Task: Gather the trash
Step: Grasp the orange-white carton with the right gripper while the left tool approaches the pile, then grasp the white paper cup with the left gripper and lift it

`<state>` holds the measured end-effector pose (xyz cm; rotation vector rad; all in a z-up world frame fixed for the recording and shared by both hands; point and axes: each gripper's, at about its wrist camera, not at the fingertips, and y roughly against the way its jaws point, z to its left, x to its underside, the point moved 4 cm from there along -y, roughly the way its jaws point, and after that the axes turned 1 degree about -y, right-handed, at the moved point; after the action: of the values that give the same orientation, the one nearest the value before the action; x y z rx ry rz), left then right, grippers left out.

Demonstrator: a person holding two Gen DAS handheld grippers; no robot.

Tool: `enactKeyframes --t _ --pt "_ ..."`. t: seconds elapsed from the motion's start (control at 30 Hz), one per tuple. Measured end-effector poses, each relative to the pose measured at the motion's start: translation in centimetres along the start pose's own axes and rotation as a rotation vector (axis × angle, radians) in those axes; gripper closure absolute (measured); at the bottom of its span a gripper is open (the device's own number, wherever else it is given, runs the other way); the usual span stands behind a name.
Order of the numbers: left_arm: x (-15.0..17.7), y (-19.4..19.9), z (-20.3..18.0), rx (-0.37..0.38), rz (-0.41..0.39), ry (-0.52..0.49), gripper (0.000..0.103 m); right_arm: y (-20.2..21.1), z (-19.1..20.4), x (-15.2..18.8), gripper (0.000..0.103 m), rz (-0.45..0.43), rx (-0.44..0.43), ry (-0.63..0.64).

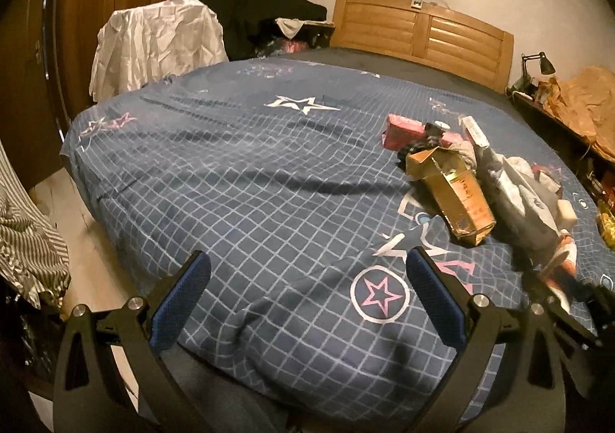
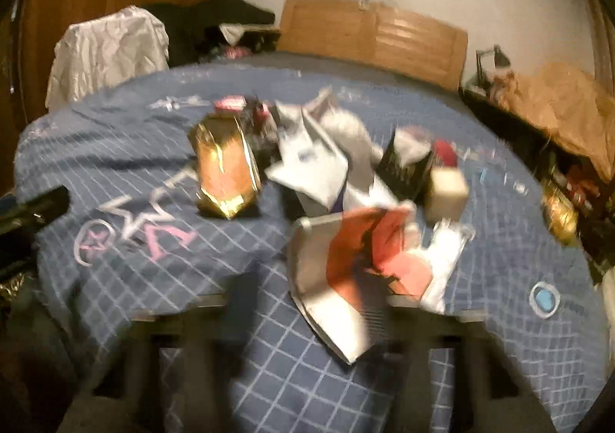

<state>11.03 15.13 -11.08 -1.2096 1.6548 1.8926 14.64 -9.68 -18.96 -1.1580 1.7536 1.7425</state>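
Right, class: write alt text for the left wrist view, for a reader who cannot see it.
A heap of trash, led by a gold carton and a pink box, lies on a blue checked bedspread. The left gripper hovers over the bed's near end, jaws open and empty.

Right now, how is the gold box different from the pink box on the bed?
The gold box is long, shiny, with an open flap; the pink box looks shorter and flatter. The gold box lies nearer the foot of the bed, the pink box closer to the headboard. Both rest on the blue checked blanket.
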Motion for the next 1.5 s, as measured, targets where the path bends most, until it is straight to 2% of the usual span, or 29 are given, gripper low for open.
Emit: enactKeyframes --t 0.03,0.1,0.2,0.37,0.43,0.67,0.77,0.87,0.97,1.1,1.17,1.2,1.23,1.27,1.4,1.5 --pt "0.0 -0.2 -0.1 0.003 0.002 0.001 0.005 -0.1 -0.3 0.1 0.077 -0.003 -0.009 -0.008" --pt "-0.2 -0.3 -0.3 0.011 0.003 0.001 0.005 0.6 -0.5 -0.2 0.088 -0.028 -0.030 -0.017" --pt "-0.6 -0.5 -0.8 0.027 -0.005 0.001 0.005 2.7 -1.3 0.0 0.096 -0.067 -0.059 -0.009" --pt "-1.4 -0.6 -2.7 0.077 -0.009 -0.014 0.005 6.2 -3.3 0.8 0.096 -0.082 -0.103 -0.025" --pt "-2.1 -0.8 -3.9 0.128 -0.001 -0.015 0.005 7.5 -4.0 1.0 0.096 -0.100 -0.110 -0.029" --pt "-3.9 -1.9 -7.9 0.263 0.036 -0.002 0.005 12.4 -6.8 1.1 0.096 -0.204 -0.083 -0.042" --pt "-4.1 -1.0 -10.3 0.333 0.011 -0.053 0.005 13.3 -8.1 1.2 0.096 -0.212 -0.067 -0.063" --pt "-3.8 -0.9 -12.7 0.418 0.038 -0.101 0.019 13.8 -9.2 1.7 0.096 -0.209 -0.062 -0.089" --pt "-3.9 -1.6 -15.4 0.450 0.044 -0.153 0.031 13.8 -9.9 1.9 0.096 -0.202 -0.059 -0.108" --pt "-3.6 -3.1 -18.5 0.454 0.086 -0.212 0.036 13.8 -10.2 2.1 0.096 -0.201 -0.057 -0.114" --pt "-2.9 -3.8 -20.2 0.432 0.103 -0.273 0.042 13.8 -10.5 2.3 0.096 -0.199 -0.056 -0.123" --pt "-2.4 -4.4 -20.8 0.413 0.111 -0.300 0.050 13.8 -10.6 2.3 0.096 -0.197 -0.058 -0.130" --pt "-2.0 -4.8 -21.2 0.398 0.120 -0.317 0.064 13.7 -10.7 2.3 0.096 -0.196 -0.059 -0.135" --pt "-1.5 -5.4 -21.5 0.390 0.135 -0.326 0.069 13.8 -10.8 2.4 0.096 -0.196 -0.062 -0.139" --pt "-1.8 -5.4 -20.1 0.425 0.131 -0.281 0.086 14.1 -10.8 2.2 0.096 -0.208 -0.068 -0.145" --pt "-3.1 -3.4 -18.0 0.491 0.084 -0.193 0.087 14.3 -11.0 2.3 0.096 -0.216 -0.076 -0.153"
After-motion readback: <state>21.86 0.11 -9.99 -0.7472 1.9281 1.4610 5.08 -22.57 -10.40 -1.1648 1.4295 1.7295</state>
